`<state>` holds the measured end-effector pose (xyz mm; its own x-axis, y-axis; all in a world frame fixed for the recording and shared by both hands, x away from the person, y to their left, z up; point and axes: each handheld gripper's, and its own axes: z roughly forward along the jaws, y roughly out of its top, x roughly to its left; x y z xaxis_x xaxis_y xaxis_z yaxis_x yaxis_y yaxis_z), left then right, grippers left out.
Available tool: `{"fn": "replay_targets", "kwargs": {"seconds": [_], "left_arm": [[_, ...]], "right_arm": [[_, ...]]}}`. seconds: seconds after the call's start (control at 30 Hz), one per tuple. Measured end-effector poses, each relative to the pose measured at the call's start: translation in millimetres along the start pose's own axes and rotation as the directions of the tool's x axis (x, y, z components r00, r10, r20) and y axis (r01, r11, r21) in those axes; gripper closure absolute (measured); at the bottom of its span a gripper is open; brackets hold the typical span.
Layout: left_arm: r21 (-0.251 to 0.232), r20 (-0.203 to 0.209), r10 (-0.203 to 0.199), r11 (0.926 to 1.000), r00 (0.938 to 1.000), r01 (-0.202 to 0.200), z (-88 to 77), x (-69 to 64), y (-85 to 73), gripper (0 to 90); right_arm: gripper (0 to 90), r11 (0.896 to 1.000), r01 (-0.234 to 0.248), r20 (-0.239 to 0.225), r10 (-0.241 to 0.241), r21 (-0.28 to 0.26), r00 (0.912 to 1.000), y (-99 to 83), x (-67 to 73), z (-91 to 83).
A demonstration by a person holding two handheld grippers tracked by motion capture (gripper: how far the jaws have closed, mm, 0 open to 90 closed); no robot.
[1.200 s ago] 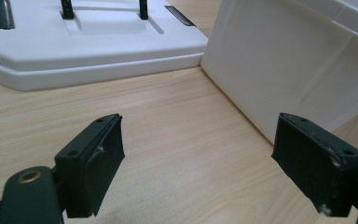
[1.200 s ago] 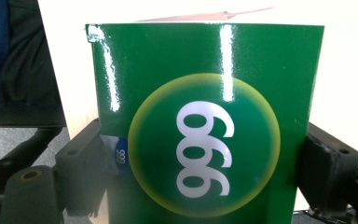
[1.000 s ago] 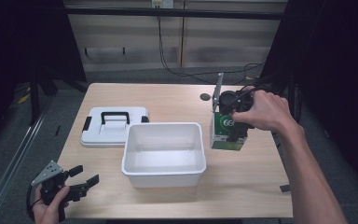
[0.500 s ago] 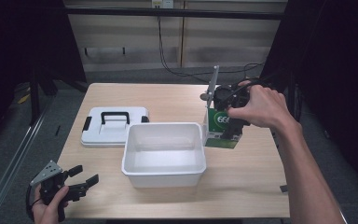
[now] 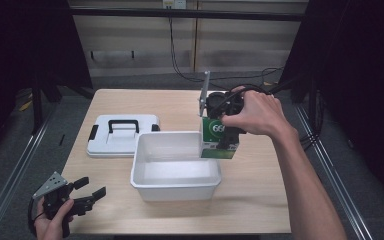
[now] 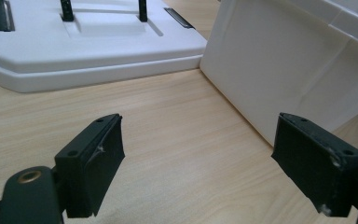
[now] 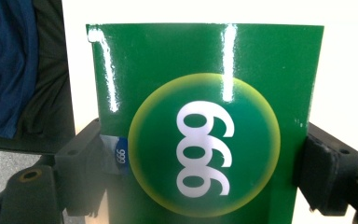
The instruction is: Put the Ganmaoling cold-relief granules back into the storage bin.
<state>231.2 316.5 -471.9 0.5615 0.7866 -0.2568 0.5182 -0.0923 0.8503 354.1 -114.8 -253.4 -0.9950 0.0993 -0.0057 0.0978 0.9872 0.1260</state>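
Observation:
A green box [image 5: 215, 135] marked with white digits in a yellow-rimmed circle hangs over the right rim of the white tub [image 5: 175, 187]. My right gripper [image 5: 225, 125] is shut on the green box [image 7: 205, 121], its two jaws pressing the box's sides. The tub is open-topped with nothing seen inside. Near the table's front left corner my left gripper [image 5: 91, 192] is open above bare wood, and its fingers [image 6: 93, 163] hold nothing. The tub's side wall [image 6: 279, 65] stands just beyond the left gripper [image 6: 198, 177].
A flat white lid with a black handle [image 5: 122, 134] lies left of the tub, and the same lid [image 6: 88, 42] lies beyond my left gripper. Black cables [image 5: 260, 89] trail from the right gripper. The wooden table [image 5: 265, 200] has free room at the front right.
My right gripper has carried the green box leftward and toward the tub, from beside its right wall to over its right rim. The left gripper has stayed put.

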Motion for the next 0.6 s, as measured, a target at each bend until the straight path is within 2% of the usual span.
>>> {"fn": "replay_targets", "kwargs": {"seconds": [0.2,0.4,0.47,0.53,0.6], "left_arm": [[0.000,0.003,0.000,1.0000,1.0000,0.000,0.1,-0.6,0.1,16.0],[0.000,0.002,-0.003,1.0000,1.0000,0.003,1.0,-0.8,0.1,16.0],[-0.001,0.002,0.005,1.0000,1.0000,-0.005,-0.3,-1.1,0.6,16.0],[-0.011,-0.001,-0.012,0.9999,0.9999,0.012,-0.3,-1.4,-0.3,16.0],[-0.001,-0.001,-0.005,1.0000,1.0000,0.005,-0.7,-0.3,-0.2,16.0]], "right_arm": [[15.9,1.000,0.026,-0.015,-0.027,-0.004,0.9995,16.3,-2.0,6.4],[15.9,0.999,0.044,-0.039,-0.043,0.023,0.9983,29.7,-4.8,18.3],[15.9,0.999,0.031,-0.038,-0.030,0.025,0.9988,34.3,-6.1,23.1],[15.9,0.999,0.036,-0.041,-0.035,0.028,0.9986,38.2,-7.4,28.1],[15.9,0.998,0.046,-0.045,-0.044,0.042,0.9980,42.4,-7.8,33.8]]}}
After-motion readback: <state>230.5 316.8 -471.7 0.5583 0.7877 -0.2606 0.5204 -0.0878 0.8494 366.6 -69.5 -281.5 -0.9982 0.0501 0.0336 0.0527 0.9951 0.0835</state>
